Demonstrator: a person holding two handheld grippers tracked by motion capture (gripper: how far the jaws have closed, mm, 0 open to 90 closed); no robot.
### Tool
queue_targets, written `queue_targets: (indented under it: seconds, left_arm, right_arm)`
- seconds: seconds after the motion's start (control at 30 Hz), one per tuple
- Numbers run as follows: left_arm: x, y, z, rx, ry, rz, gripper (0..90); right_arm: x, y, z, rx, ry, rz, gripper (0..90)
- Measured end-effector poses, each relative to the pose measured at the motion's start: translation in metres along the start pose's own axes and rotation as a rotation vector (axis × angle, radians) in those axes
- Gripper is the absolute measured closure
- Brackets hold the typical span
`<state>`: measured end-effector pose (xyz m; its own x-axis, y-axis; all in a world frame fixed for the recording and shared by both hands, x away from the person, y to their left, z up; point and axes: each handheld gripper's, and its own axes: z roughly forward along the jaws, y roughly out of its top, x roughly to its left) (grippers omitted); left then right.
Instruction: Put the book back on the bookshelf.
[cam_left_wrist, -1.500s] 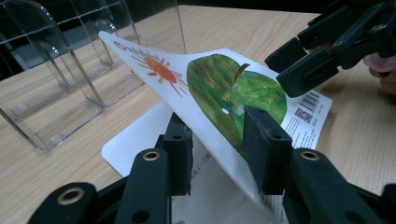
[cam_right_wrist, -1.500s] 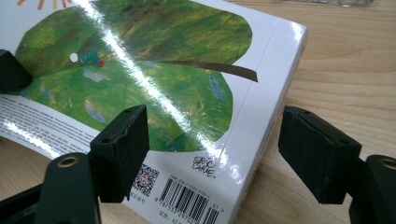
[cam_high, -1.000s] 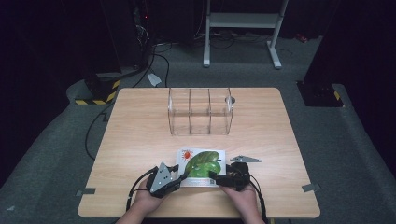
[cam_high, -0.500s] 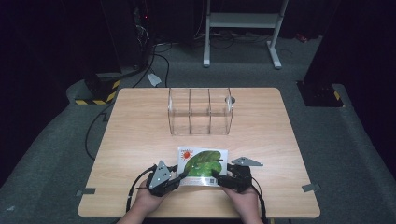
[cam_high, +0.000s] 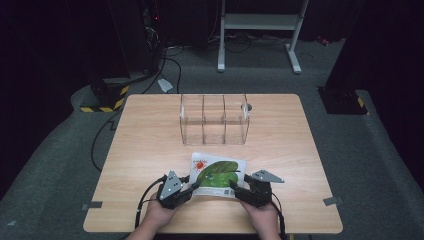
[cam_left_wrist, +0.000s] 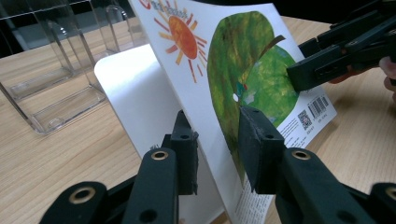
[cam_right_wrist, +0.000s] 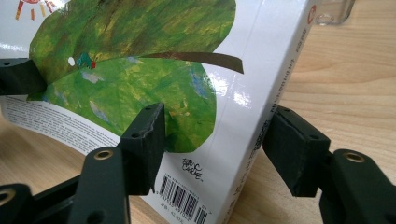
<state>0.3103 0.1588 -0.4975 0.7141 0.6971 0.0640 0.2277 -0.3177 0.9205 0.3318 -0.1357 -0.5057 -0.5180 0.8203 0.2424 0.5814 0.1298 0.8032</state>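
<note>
Though partly hidden, glossy flat book (cam_high: 218, 174)

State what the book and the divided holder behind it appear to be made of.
Book: glossy printed paper or card, judging by the glare on its cover and spine. Divided holder: clear, smooth plastic, probably acrylic; the table shows through its walls.
</note>
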Motion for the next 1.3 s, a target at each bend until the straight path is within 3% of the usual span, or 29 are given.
queue_targets:
  seconds: [0.43, 0.77, 1.03, 1.23, 1.3]
  left_arm:
    - [-0.002, -0.003, 0.003, 0.037, 0.037, 0.038, 72.9]
    - [-0.004, -0.007, 0.011, 0.082, 0.035, 0.052, 72.2]
    - [-0.005, -0.014, 0.015, 0.133, 0.042, 0.096, 70.1]
    - [-0.006, -0.015, 0.012, 0.129, 0.054, 0.102, 67.6]
    - [-0.003, -0.015, 0.011, 0.124, 0.056, 0.085, 65.4]
  right_arm:
    - [0.002, 0.004, -0.014, -0.093, -0.037, -0.031, 43.3]
    - [0.004, 0.002, -0.018, -0.102, -0.061, -0.054, 43.5]
    - [0.002, -0.002, -0.023, -0.113, -0.022, -0.066, 42.6]
    - [0.003, -0.001, -0.027, -0.115, 0.000, -0.077, 38.0]
    - [0.002, 0.000, -0.028, -0.119, 0.010, -0.085, 35.6]
